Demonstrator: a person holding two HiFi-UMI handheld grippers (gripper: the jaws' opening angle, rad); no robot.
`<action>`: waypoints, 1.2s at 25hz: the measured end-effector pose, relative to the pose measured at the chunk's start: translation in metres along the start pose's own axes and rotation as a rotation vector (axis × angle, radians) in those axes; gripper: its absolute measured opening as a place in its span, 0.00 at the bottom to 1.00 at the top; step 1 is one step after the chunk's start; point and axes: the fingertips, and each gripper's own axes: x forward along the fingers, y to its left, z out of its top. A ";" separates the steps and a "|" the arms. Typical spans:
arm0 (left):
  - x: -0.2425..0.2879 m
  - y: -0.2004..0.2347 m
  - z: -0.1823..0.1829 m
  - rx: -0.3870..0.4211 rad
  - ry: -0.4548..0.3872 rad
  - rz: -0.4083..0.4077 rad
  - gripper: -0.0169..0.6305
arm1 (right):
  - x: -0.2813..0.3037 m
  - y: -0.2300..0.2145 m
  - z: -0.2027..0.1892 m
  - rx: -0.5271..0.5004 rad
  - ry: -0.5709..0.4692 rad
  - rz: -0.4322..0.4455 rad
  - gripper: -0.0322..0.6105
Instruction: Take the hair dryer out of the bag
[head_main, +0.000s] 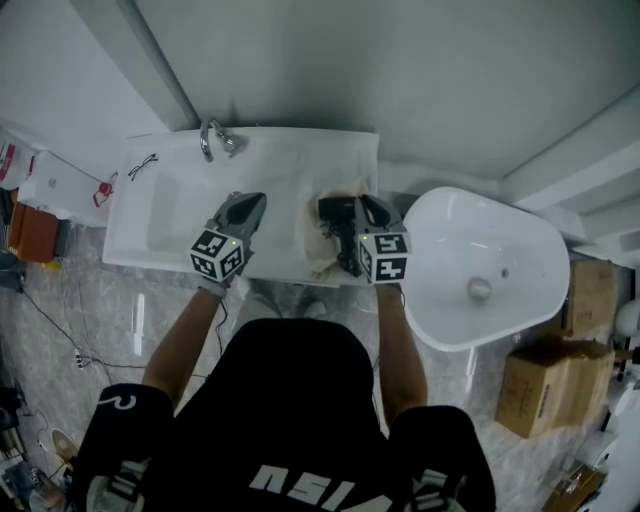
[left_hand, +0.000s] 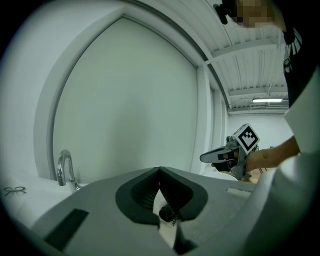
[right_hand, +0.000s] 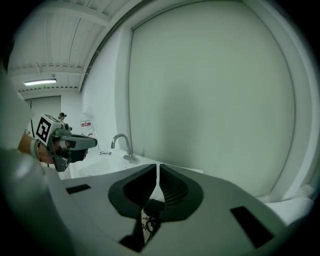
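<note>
On the sink worktop (head_main: 290, 165), the black hair dryer (head_main: 340, 235) lies uncovered on the cream bag (head_main: 322, 258), at nine o'clock of the right gripper (head_main: 372, 208). That gripper and the left gripper (head_main: 250, 203) are both closed and empty. Removal looks nearly finished.

1. A plain, pale grey-green wall (head_main: 330, 60) fills the back.
2. A white surface (head_main: 300, 160) with a sunken basin (head_main: 170, 215) stands against it. A chrome tap (head_main: 215, 140) sits at the back edge, and glasses (head_main: 143, 165) lie at the left corner.
3. A white tub (head_main: 520, 230) stands just right of the surface, with a drain (head_main: 480, 290) in its bottom.
4. The floor (head_main: 90, 330) is glossy grey marbled tile, and a thin cable (head_main: 50, 320) trails across it.
5. Cardboard boxes (head_main: 540, 390) stand on the floor beside the tub.
6. A lit strip lamp (left_hand: 267, 100) hangs under a white panelled ceiling (left_hand: 250, 60).
</note>
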 end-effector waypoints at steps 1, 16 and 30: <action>0.001 0.001 0.003 0.002 -0.004 -0.002 0.02 | -0.001 0.001 0.004 0.000 -0.008 -0.001 0.07; -0.006 0.010 0.022 0.002 -0.046 0.006 0.02 | 0.001 0.024 0.030 0.009 -0.056 0.018 0.05; -0.031 0.014 0.017 -0.016 -0.055 0.050 0.02 | 0.005 0.042 0.024 0.005 -0.050 0.057 0.04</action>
